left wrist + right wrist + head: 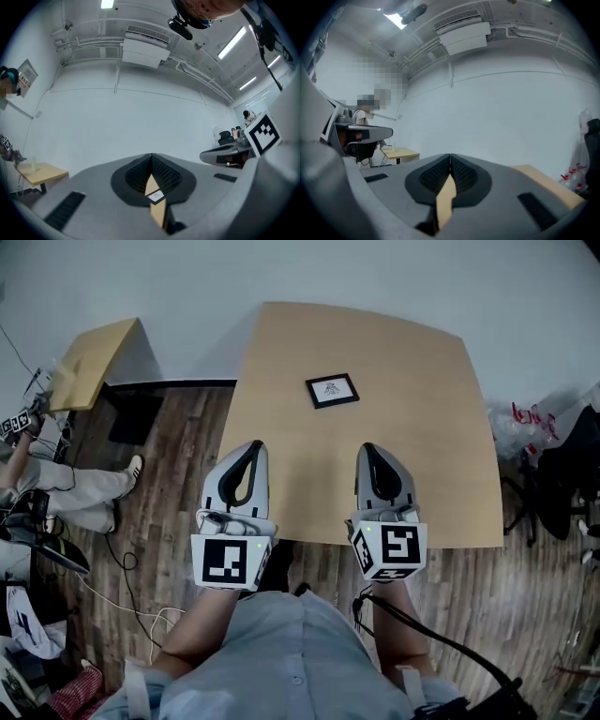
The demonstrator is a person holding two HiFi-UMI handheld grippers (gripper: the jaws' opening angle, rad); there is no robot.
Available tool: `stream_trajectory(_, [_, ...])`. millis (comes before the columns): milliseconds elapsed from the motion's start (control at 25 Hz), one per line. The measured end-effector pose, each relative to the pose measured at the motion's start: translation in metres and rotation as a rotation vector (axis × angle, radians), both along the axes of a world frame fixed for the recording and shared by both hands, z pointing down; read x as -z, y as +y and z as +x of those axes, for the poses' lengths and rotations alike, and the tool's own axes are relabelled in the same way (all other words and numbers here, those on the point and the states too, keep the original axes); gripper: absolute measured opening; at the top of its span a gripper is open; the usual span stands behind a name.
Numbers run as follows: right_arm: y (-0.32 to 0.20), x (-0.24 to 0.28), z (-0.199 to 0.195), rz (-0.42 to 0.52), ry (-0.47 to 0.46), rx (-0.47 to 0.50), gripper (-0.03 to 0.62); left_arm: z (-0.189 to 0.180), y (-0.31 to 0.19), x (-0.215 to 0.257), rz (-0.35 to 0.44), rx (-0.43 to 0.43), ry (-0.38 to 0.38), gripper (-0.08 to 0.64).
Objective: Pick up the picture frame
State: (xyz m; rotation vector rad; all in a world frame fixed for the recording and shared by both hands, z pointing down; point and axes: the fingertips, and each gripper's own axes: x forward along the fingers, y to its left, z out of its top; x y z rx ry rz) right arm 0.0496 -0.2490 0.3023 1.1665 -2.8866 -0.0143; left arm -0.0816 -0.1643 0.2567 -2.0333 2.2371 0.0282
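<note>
A small black picture frame (332, 390) with a white print lies flat near the middle of the wooden table (441, 456), toward its far side. My left gripper (252, 448) hovers over the table's near left part, jaws shut and empty. Level with it to the right, my right gripper (369, 451) is shut too, holding nothing. Both point at the far wall, well short of the frame. In the left gripper view the frame (156, 196) shows through the slit between the closed jaws of that gripper (151, 161). The right gripper (450, 159) view shows only table wood (548, 180) below its jaws.
A second, smaller wooden table (89, 362) stands at the far left. A seated person's legs (66, 488) and cables (122, 587) are on the wood floor at left. A black chair (553, 484) and a plastic bag (525, 423) stand right of the table.
</note>
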Motion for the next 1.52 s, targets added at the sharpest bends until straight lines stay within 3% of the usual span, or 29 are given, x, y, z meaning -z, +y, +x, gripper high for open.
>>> stream_trajectory(360, [-0.089, -0.012, -0.039, -0.02, 0.039, -0.022, 0.002, -0.039, -0.094, -0.017, -0.037, -0.04, 0.04, 0.002])
stream_trajectory(800, [-0.15, -0.028, -0.081, -0.075, 0.079, -0.015, 0.002, -0.073, -0.147, -0.033, -0.112, -0.054, 0.067, 0.002])
stream_trajectory(1520, [-0.192, -0.179, -0.13, -0.348, 0.246, -0.013, 0.003, -0.122, -0.181, -0.127, -0.323, -0.01, 0.189, 0.001])
